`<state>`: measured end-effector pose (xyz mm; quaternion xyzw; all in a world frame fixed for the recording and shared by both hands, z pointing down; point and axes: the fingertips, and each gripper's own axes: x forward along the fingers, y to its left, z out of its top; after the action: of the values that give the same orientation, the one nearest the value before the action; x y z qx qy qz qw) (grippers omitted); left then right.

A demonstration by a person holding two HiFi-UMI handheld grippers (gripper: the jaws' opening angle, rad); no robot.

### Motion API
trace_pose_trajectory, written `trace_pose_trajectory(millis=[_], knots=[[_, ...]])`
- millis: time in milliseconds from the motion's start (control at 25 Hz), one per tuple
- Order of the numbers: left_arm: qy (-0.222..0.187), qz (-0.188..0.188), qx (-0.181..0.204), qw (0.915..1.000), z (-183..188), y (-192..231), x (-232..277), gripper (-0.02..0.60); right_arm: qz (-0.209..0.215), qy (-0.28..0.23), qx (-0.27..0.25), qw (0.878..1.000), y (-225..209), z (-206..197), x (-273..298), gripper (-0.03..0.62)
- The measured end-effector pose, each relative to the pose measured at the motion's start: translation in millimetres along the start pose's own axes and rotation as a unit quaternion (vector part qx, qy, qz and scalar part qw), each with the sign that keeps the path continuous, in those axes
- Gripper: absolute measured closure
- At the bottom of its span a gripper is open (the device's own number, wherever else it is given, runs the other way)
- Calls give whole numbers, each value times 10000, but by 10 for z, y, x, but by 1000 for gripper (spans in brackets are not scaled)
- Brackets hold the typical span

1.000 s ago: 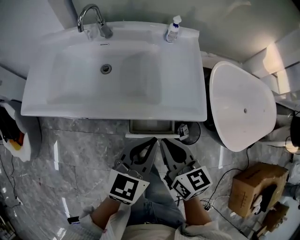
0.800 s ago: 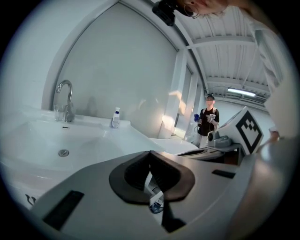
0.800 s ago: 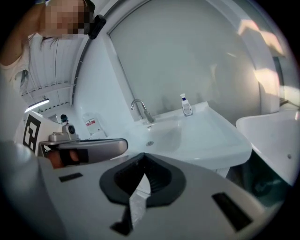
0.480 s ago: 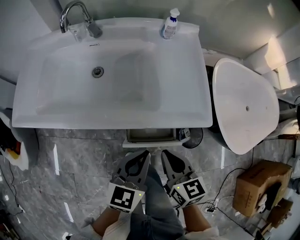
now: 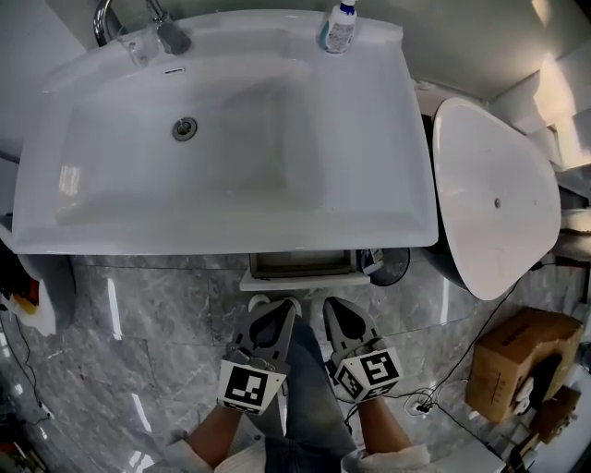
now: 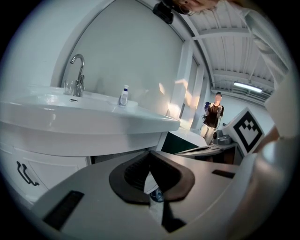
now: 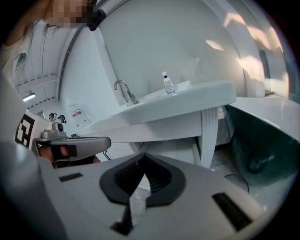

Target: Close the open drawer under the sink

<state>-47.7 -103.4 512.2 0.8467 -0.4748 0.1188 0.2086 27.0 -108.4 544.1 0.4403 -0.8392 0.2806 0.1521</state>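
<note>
The open drawer (image 5: pixel 300 266) sticks out a short way from under the front rim of the white sink (image 5: pixel 231 212); its white front (image 5: pixel 300 280) faces me. My left gripper (image 5: pixel 284 305) and right gripper (image 5: pixel 330 305) are side by side just in front of that drawer front, tips very close to it; contact cannot be told. Both are shut with nothing between the jaws. In the left gripper view the shut left gripper (image 6: pixel 150 157) points under the sink (image 6: pixel 93 124). In the right gripper view the right gripper (image 7: pixel 142 159) points at the cabinet (image 7: pixel 164 140) below the sink.
A toilet with closed lid (image 5: pixel 494 194) stands right of the sink, with a small dark round bin (image 5: pixel 395 266) between them. A cardboard box (image 5: pixel 522 365) and cables (image 5: pixel 429 404) lie on the floor at right. A faucet (image 5: pixel 138 28) and a bottle (image 5: pixel 340 26) sit on the sink's back rim.
The head view has drifted, so the sink sits lower and larger. Both grippers stay shut; their tips now sit slightly further from the drawer front and from each other. The drawer's overhang looks unchanged.
</note>
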Motion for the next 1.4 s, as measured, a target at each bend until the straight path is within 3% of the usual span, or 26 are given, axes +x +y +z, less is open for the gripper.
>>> trace_pose_trajectory(millis=[360, 680, 1040, 1400], knots=[[224, -39, -31, 9997, -557, -23, 200, 566, 171, 106, -91, 9998, -143, -495, 154, 583], [636, 148, -32, 9979, -1034, 166, 309, 566, 97, 354, -2, 9993, -305, -817, 371, 583], [708, 211, -14, 9973, -1186, 235, 445, 566, 134, 500, -45, 9986, -352, -998, 540, 583], [706, 452, -187, 9963, -1237, 291, 545, 566, 41, 421, -3, 9991, -408, -924, 654, 583]])
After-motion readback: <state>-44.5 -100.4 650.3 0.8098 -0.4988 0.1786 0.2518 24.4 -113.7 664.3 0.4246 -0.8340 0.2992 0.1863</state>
